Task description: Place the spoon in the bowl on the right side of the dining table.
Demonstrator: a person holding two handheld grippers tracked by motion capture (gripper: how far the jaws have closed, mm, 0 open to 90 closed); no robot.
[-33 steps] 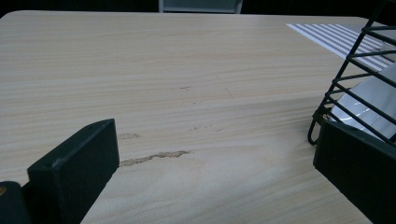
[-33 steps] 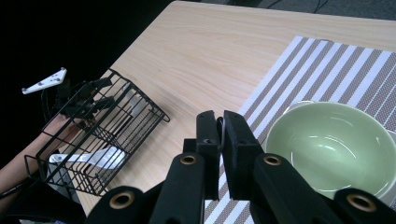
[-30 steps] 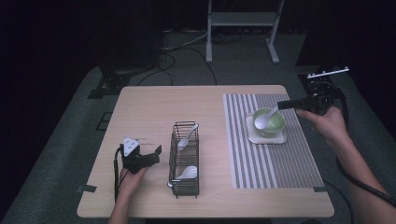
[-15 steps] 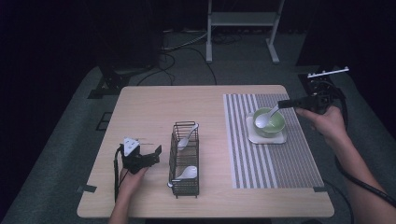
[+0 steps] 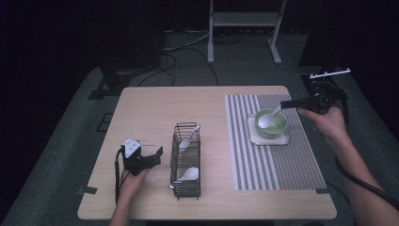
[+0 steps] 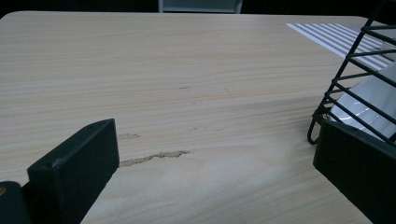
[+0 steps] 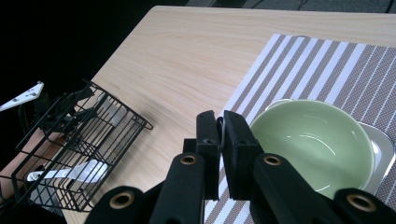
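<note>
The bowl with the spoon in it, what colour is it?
The bowl is pale green; the right gripper view shows it best.

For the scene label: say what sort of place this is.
Probably a studio or lab mock-up of a dining spot, not a home: a wooden table on grey carpet, dark surroundings, cables and a metal stand behind, with a striped placemat under a green bowl.

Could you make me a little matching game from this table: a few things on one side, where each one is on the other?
Things:
1. green bowl
2. wire basket
3. left tongs
4. right tongs

Places:
A. on the bare wood, two white spoons inside
B. on the striped mat
C. shut on a white spoon's handle above the bowl
D. open, left of the basket

Pairs: 1-B, 2-A, 3-D, 4-C
</note>
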